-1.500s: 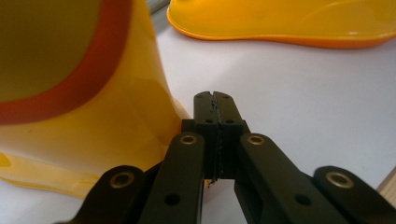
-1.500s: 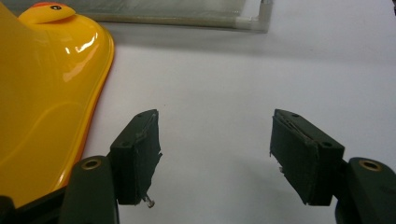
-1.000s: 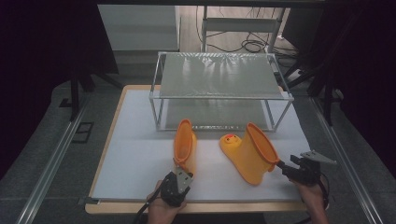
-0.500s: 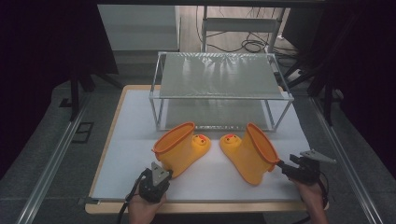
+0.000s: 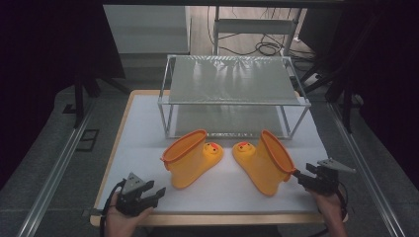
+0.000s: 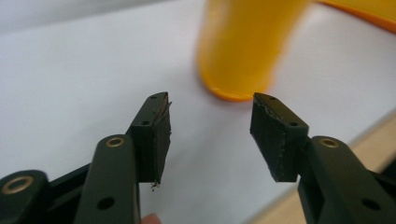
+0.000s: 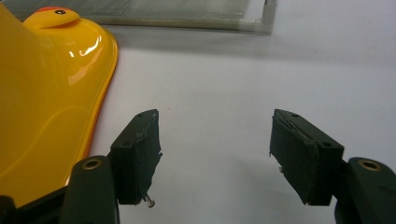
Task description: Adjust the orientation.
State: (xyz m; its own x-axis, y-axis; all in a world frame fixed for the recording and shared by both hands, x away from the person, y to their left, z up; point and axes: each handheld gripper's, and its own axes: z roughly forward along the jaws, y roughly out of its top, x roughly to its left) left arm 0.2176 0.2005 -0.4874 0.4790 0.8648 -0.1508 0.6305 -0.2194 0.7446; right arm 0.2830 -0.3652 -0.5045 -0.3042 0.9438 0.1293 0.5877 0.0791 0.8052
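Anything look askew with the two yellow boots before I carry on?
Yes: both boots lie tipped on their sides rather than standing. The left boot and right boot lie toe to toe in front of the wire rack. No damage visible.

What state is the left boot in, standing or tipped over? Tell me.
Standing. The left boot rests on its sole on the white mat, shaft leaning, opening up, apart from the open left gripper, whose jaws have just been opening with nothing between them.

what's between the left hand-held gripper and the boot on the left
Nothing: in the high view, bare white board separates the open left hand-held gripper from the left boot.
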